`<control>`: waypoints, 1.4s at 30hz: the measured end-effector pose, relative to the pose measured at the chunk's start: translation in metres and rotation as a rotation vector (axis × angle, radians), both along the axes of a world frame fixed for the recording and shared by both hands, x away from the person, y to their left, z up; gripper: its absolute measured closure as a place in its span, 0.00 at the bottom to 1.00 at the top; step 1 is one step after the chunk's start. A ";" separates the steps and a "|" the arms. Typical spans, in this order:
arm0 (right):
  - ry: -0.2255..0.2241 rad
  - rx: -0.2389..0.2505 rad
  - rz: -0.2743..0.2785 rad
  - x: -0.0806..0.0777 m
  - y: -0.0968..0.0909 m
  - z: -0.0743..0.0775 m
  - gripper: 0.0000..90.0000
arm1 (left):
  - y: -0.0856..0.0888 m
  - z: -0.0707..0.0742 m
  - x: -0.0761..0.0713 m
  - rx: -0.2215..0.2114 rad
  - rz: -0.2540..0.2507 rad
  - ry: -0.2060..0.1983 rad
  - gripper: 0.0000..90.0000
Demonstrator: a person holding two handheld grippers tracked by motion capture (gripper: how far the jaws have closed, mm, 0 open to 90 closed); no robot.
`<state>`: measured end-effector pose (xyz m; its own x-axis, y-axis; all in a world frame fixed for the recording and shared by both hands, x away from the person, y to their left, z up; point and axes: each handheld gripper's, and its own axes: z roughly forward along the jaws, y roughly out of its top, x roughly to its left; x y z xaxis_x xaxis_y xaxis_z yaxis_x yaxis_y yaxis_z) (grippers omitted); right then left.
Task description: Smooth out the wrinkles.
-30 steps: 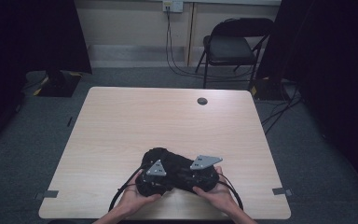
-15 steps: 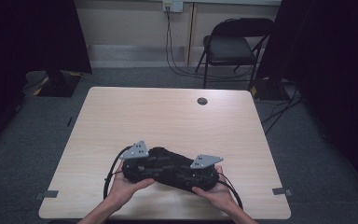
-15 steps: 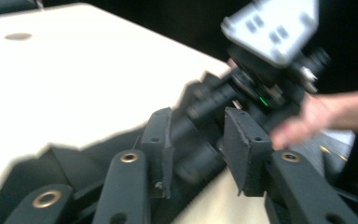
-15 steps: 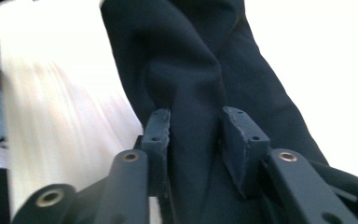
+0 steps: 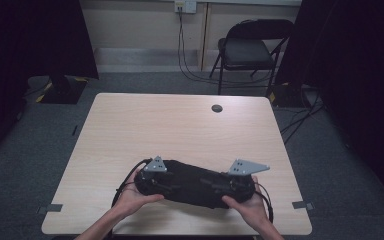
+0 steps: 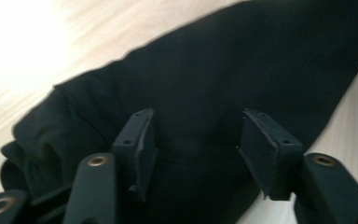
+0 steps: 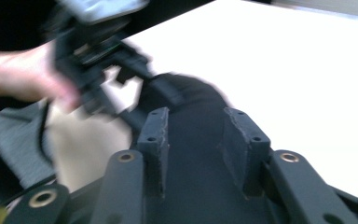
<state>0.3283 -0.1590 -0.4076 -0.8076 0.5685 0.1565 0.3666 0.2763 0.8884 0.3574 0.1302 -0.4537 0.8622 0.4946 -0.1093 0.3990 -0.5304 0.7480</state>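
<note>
Hands [image 5: 135, 197] grip facing tools at black cloth [image 5: 195, 182] ends.

A light wood counter [image 5: 180, 125] with a round cable hole [image 5: 217, 108] stands on grey carpet [image 5: 330, 165]. Behind it, a black folding chair [image 5: 252, 50] faces a beige wall [image 5: 135, 25] with an outlet [image 5: 185, 6] and hanging cables [image 5: 182, 45]. Dark curtains [image 5: 30, 40] flank both sides.

The soft, matt black cloth [image 5: 192, 182] lies on the pale wood-grain laminate table [image 5: 180, 125], smooth and faintly shiny; the matt black gripper pads [image 6: 142, 144] look rubbery, perhaps foam.
</note>
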 end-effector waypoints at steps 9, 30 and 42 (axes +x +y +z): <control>0.092 -0.202 0.028 -0.007 0.012 -0.048 0.56 | 0.012 0.008 0.015 -0.102 0.049 -0.008 0.42; 0.082 -0.266 -0.136 0.033 -0.012 -0.082 0.38 | 0.009 -0.024 0.027 0.005 0.091 0.010 0.30; 0.087 -0.205 -0.199 0.085 -0.006 -0.091 0.39 | 0.020 -0.030 0.041 0.038 0.152 -0.050 0.31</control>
<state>0.4134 -0.1655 -0.4986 -0.6659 0.7411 0.0857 0.5038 0.3620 0.7843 0.3980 0.1504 -0.4835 0.7810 0.6228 -0.0462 0.4393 -0.4954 0.7494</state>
